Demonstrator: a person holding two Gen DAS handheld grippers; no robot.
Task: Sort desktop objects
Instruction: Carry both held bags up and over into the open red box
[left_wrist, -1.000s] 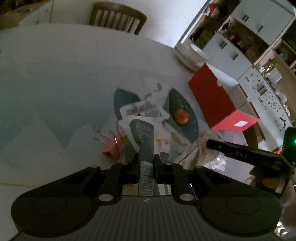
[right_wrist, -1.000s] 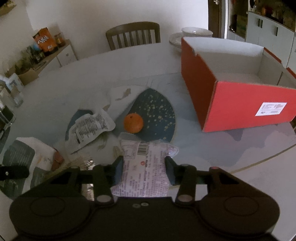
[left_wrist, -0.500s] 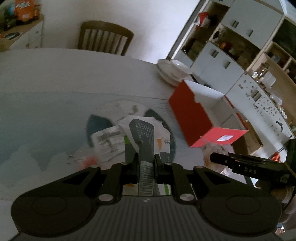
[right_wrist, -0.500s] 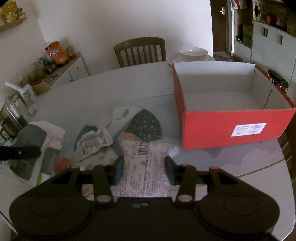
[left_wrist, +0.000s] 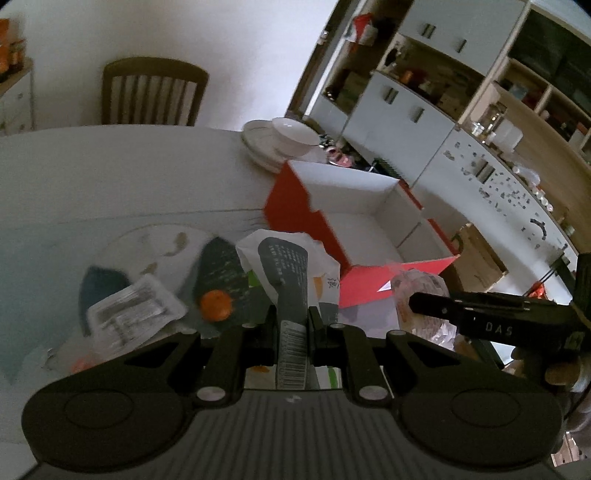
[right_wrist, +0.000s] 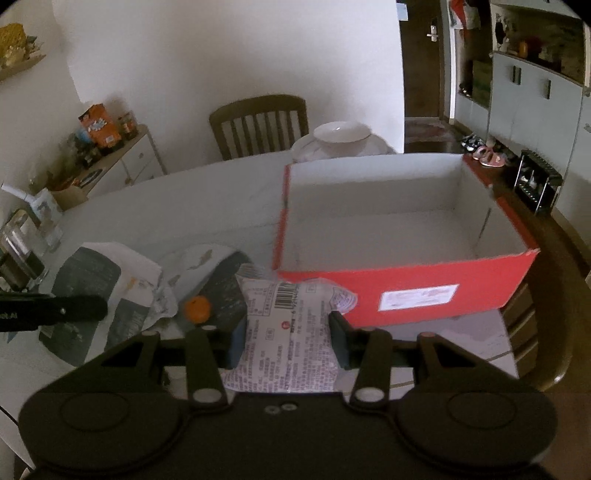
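Note:
My left gripper (left_wrist: 291, 321) is shut on a grey-and-white snack bag (left_wrist: 286, 269) and holds it above the table, left of the red cardboard box (left_wrist: 295, 210). My right gripper (right_wrist: 288, 332) is shut on a white printed food packet (right_wrist: 291, 325), held just before the box's (right_wrist: 406, 291) near red wall. The box is open and empty inside. An orange (right_wrist: 197, 308) sits on a dark placemat (right_wrist: 225, 284); it also shows in the left wrist view (left_wrist: 216, 304). A clear-white wrapper (left_wrist: 133, 314) lies left of it.
A stack of white plates and a bowl (left_wrist: 284, 142) stands behind the box. A wooden chair (right_wrist: 258, 123) is at the far side of the table. Jars and a cup (right_wrist: 22, 243) stand at the left edge. Cabinets (left_wrist: 480, 147) line the right.
Both grippers have risen with their packets and moved toward the red box. The left one swung right, so the box's inside now shows. The orange and wrapper stayed on the table.

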